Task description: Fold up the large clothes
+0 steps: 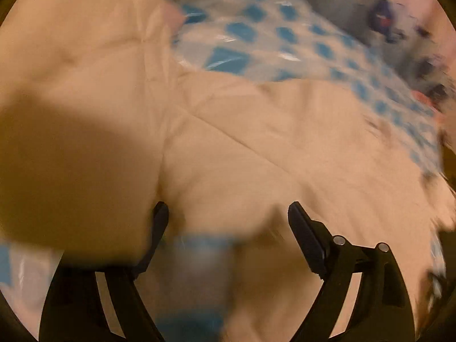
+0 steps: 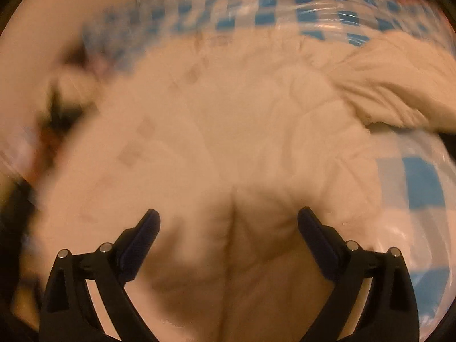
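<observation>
A large pale peach garment (image 1: pixel 256 142) lies spread over a blue-and-white checked cover (image 1: pixel 242 31). In the left wrist view my left gripper (image 1: pixel 228 213) hangs just above it with its jaws wide apart. A blurred fold of the cloth hides most of the left finger, and nothing is pinched between the pads. In the right wrist view the same garment (image 2: pixel 228 114) fills the middle, with a bunched sleeve (image 2: pixel 384 85) at the upper right. My right gripper (image 2: pixel 228 219) stands open over a crease in the cloth and holds nothing.
The checked cover (image 2: pixel 421 182) shows bare at the right and along the far side of the garment. Dark blurred objects (image 1: pixel 384 20) lie at the far right edge in the left wrist view. Both pictures are smeared by motion.
</observation>
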Motion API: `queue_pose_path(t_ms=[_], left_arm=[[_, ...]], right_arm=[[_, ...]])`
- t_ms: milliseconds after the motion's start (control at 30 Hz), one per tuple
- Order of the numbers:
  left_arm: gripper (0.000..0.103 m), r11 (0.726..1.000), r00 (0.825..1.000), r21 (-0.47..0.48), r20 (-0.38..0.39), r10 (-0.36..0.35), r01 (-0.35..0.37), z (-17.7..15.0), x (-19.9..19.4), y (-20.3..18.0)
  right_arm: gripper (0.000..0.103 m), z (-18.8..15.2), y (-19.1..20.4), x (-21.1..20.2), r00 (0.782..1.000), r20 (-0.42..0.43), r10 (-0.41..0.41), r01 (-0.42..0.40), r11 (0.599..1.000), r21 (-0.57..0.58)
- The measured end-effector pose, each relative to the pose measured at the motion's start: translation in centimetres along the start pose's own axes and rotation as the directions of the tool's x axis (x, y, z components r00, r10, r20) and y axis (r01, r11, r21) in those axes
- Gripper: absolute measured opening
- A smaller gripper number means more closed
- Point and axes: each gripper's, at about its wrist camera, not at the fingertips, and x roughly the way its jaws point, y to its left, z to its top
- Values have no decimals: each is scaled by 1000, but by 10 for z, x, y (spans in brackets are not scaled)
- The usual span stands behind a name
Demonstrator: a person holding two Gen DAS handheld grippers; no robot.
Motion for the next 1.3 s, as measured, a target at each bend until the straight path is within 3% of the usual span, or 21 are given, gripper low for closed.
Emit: queue_pose_path(t_ms=[133,267,333,467,533,600,633,733,833,933,1100,1167,1233,1267,1300], left_arm=[[89,979,983,105,-68,-169,176,-53,-69,-8],[90,973,968,98,-160,-193,210,-100,-97,-7],[90,976,968,66,-157,-193,206,-123,-105,-2],[90,975,966,-12,-129,-223,223,-142,-117,3],[90,978,975,-9,-85,-206,206,-138,-123,6],[90,982,982,-33,-28,-189,188,-132,-134,9],[90,979,981,-63,3,-193,193,-124,-139,13],[90,970,973,-81,-8,-231,229,-116,-138,13],[90,957,943,-22,-162,-289,290,-137,-122,1],[90,966,943,0,-218,-253,259,-161,-113,5],[90,945,923,-164,-221,-315,283,-192,-109,42],[90,932,903,-181,-246,-351,313,-203,-107,40],[91,915,882,-173,-249,-399,365,-211,-112,30],[91,898,866,-178,-245,-437,402,-213,-113,27],[91,865,835,-196,-233,-498,461,-216,-117,23]], right_arm=[[94,-17,-32,-63,994,12,109,-110,986,123],[94,-49,-58,-91,986,-58,156,-137,961,241],[94,-62,-57,-96,984,-77,161,-136,955,265],[94,-73,-64,-123,977,56,206,-213,922,322],[94,-68,-88,-141,950,201,237,-300,867,398],[94,-62,-125,-155,920,331,210,-357,797,488],[94,-57,-134,-156,914,347,213,-373,779,505],[94,-41,-140,-145,919,307,248,-378,779,501],[94,-45,-115,-108,941,71,330,-325,832,449],[94,-76,-102,-85,917,-32,398,-339,818,464],[94,-106,-98,-76,898,-69,435,-348,795,498],[94,-114,-96,-75,876,-71,478,-380,772,510],[94,-119,-88,-77,827,-50,560,-460,724,515],[94,-120,-81,-78,790,-37,612,-512,692,508],[94,-118,-74,-77,777,-34,629,-532,684,499]])
